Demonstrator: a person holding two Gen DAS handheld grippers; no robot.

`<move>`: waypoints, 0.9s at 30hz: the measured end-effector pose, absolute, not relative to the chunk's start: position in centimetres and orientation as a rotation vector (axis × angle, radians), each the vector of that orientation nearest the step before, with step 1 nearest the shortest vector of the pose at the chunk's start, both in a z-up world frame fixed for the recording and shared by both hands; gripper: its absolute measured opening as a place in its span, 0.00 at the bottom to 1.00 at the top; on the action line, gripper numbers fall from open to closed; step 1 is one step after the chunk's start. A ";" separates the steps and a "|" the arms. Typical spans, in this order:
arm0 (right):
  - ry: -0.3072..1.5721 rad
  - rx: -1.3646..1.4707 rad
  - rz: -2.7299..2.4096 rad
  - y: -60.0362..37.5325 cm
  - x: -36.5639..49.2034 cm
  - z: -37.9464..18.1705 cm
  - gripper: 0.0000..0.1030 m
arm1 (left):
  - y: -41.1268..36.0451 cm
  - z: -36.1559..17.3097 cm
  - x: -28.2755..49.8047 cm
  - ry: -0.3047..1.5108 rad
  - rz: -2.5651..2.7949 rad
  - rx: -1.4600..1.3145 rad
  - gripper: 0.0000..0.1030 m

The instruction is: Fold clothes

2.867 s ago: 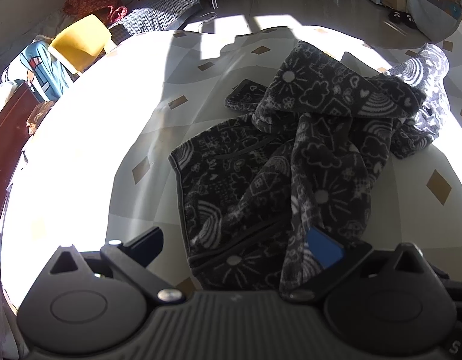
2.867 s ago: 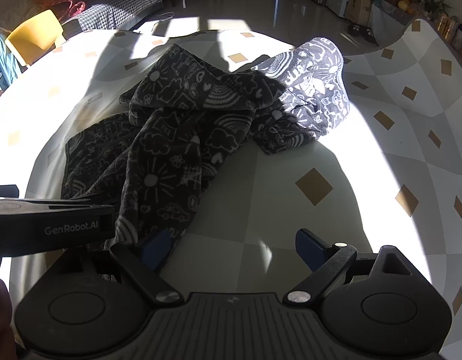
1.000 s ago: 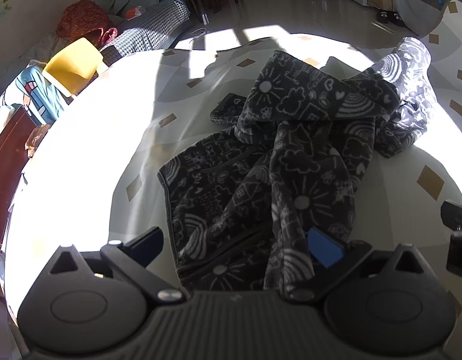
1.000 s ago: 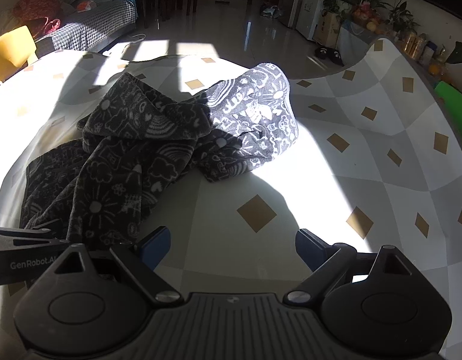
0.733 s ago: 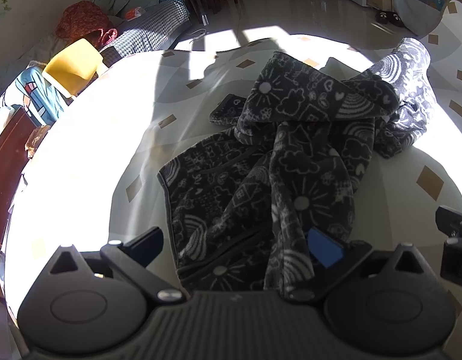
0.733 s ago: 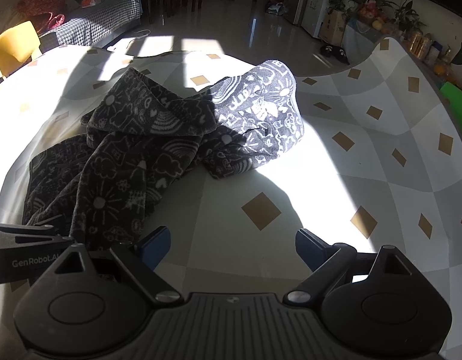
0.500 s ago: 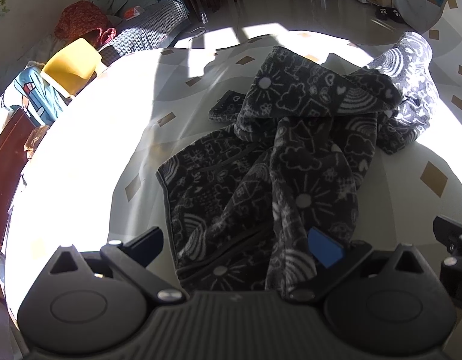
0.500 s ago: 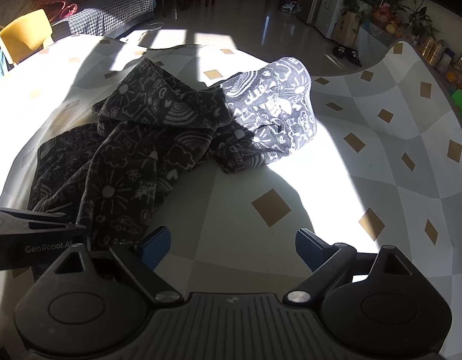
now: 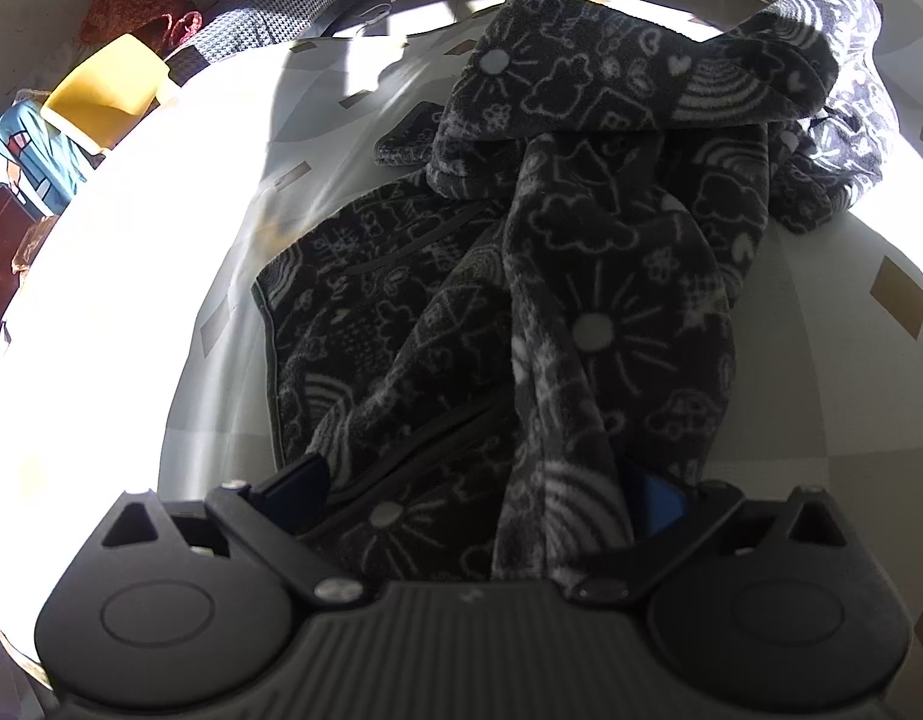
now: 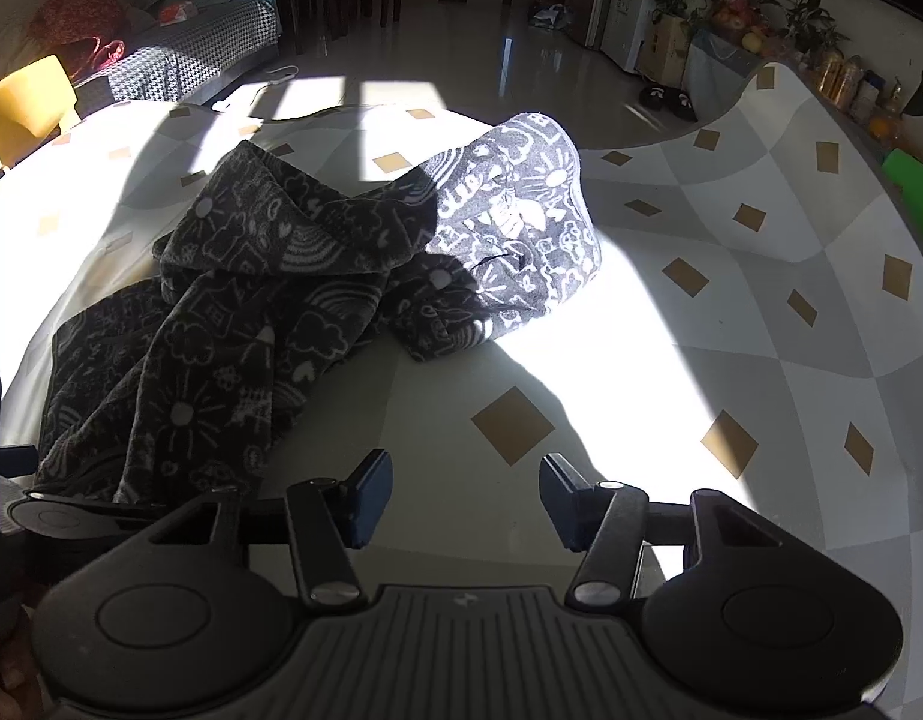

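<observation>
A dark grey fleece hoodie (image 9: 521, 276) with white doodle print lies crumpled on the table. It also shows in the right wrist view (image 10: 269, 312), its hood (image 10: 521, 228) in sunlight at the far right. My left gripper (image 9: 473, 492) is open, its fingers spread around the hoodie's near hem, with fabric lying between them. My right gripper (image 10: 466, 498) is open and empty, low over the bare tablecloth just right of the hoodie's near edge.
The table (image 10: 731, 312) has a white and grey cloth with tan diamonds. A yellow chair (image 9: 107, 90) stands at the far left edge. A sofa (image 10: 191, 60) and tiled floor lie beyond. The left gripper's body (image 10: 47, 516) shows at the left in the right wrist view.
My left gripper has moved forward and down onto the hoodie's hem. My right gripper's fingers have narrowed but stay apart, and it has shifted slightly towards the hoodie.
</observation>
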State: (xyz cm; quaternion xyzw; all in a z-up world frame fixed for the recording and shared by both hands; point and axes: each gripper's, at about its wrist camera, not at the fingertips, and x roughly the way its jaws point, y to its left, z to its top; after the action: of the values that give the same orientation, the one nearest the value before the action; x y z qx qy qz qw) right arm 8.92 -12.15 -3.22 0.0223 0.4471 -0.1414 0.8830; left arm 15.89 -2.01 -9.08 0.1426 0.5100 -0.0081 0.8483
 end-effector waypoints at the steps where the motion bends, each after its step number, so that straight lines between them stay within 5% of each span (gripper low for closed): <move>1: 0.934 0.052 -0.291 -12.2 8.9 -3.4 0.45 | -1.9 -9.2 15.8 1.076 -0.021 0.296 0.94; 9: 0.990 0.076 -0.238 -11.8 8.8 -5.1 0.20 | -0.9 -10.1 14.8 1.089 -0.055 0.268 0.81; 27: 1.054 0.035 -0.177 -11.0 9.7 -5.8 0.20 | 2.3 -11.3 10.9 1.151 -0.074 0.251 0.92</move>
State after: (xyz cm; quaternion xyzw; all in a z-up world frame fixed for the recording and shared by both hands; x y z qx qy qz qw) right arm 9.68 -10.98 -5.85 0.0168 0.5024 -0.0845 0.8603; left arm 10.91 2.28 -11.31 0.1183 0.5426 -0.0350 0.8309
